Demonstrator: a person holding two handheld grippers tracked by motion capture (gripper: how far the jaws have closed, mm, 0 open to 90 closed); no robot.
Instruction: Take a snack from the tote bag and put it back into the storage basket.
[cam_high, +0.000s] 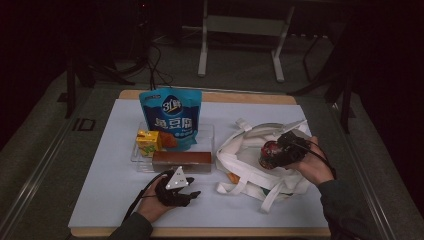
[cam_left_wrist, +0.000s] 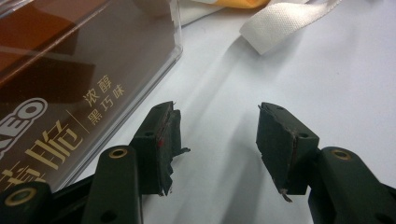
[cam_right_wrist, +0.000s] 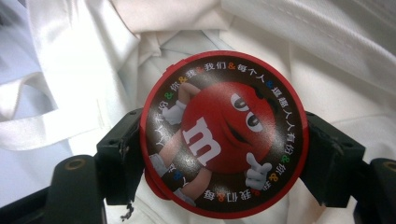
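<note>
Our right hand-held gripper (cam_right_wrist: 224, 140) clamps the red candy tub (cam_right_wrist: 224, 135) just above the white tote bag (cam_right_wrist: 327, 56), not yet released; our left hand-held gripper (cam_left_wrist: 217, 140) waits open, the boxed biscuits (cam_left_wrist: 70, 93) beside it still unpacked.

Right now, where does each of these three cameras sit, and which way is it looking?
High view: fixed above the person's side, looking forward and down on the table; both forearms enter from below, with the left gripper and right gripper.
Left gripper view: rides that gripper, looking along its open jaws at the brown box.
Right gripper view: looks along jaws clamped on the red candy tub over the white bag.
Shared: the high view also shows the brown box, tub and bag.
</note>
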